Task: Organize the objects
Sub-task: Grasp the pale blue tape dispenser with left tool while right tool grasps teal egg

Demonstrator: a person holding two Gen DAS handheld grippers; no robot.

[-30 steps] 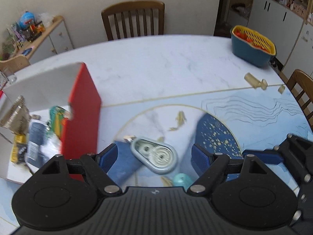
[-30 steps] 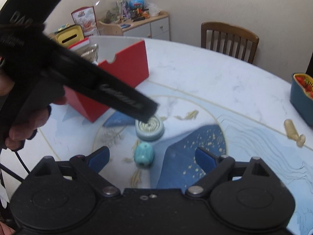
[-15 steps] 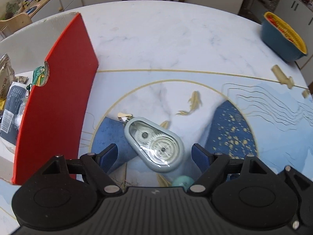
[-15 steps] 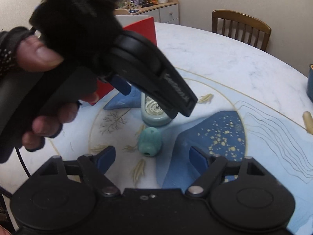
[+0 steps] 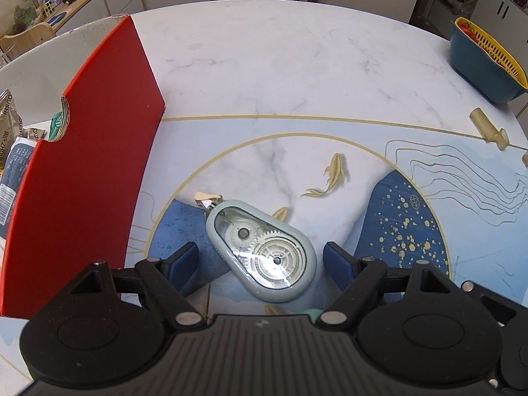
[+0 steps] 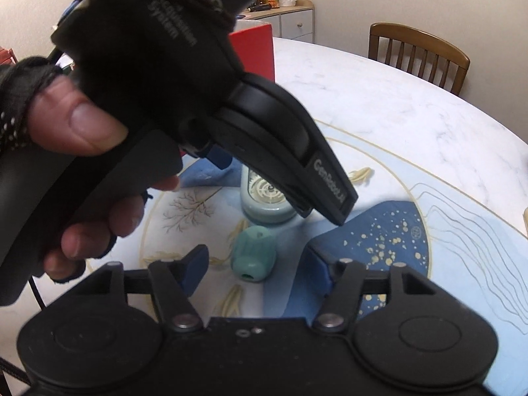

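Packets (image 5: 13, 165) inside red box (image 5: 82, 178)

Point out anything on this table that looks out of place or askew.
A small cream plastic piece lies loose near the table's far right edge, by the blue and yellow basket. The correction tape dispenser lies flat and diagonal, and the teal sharpener lies on its side.

**Left gripper spread around the tape dispenser**

Your left gripper (image 5: 260, 260) has its jaws apart on either side of the pale green correction-tape dispenser (image 5: 262, 250), which lies flat on the table (image 5: 280, 76). The red box (image 5: 89, 165) stands just left; a blue basket (image 5: 485, 59) sits far right.
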